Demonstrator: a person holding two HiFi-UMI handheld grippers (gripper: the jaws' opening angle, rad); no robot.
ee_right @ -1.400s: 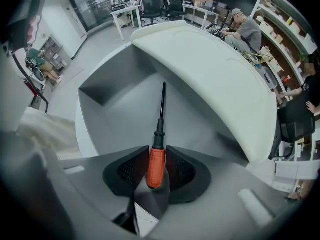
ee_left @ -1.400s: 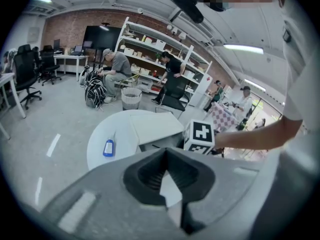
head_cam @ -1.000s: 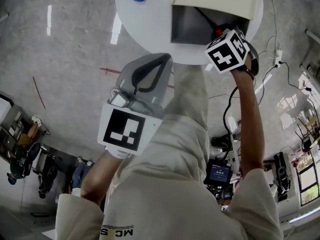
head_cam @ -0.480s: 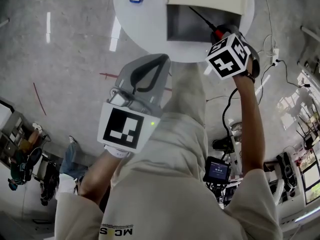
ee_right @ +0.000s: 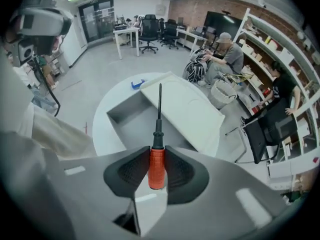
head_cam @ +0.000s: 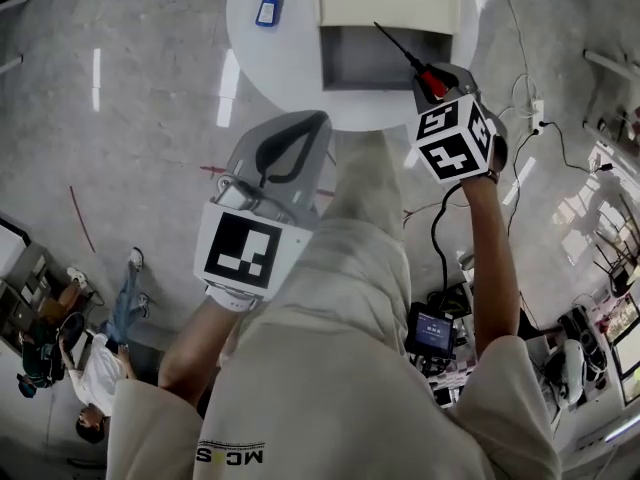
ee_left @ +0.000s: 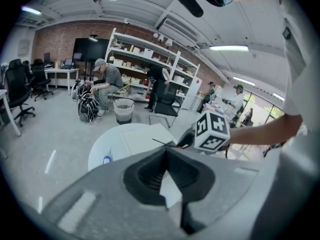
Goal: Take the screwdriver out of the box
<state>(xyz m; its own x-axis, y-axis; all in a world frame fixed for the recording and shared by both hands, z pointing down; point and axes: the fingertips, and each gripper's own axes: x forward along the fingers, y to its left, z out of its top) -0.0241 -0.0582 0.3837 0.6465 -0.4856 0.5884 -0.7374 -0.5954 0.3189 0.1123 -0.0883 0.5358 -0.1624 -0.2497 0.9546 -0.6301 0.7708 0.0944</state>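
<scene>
Only legible text: shirt [head_cam: 232,455] print, roughly "MC·S". Right gripper [ee_right: 156,154] is clamped, partly open, on the screwdriver [ee_right: 156,168] by its red handle, shaft pointing down at the open box [head_cam: 385,68] on the table [head_cam: 280,63]. Left gripper [ee_left: 166,151] is closed on nothing, off the table. Versus a second ago: both grippers are higher, and the screwdriver is lifted up from the box opening.

Left hand-held gripper [ee_left: 166,149] closed, right hand-held gripper [ee_right: 157,160] clamped
</scene>
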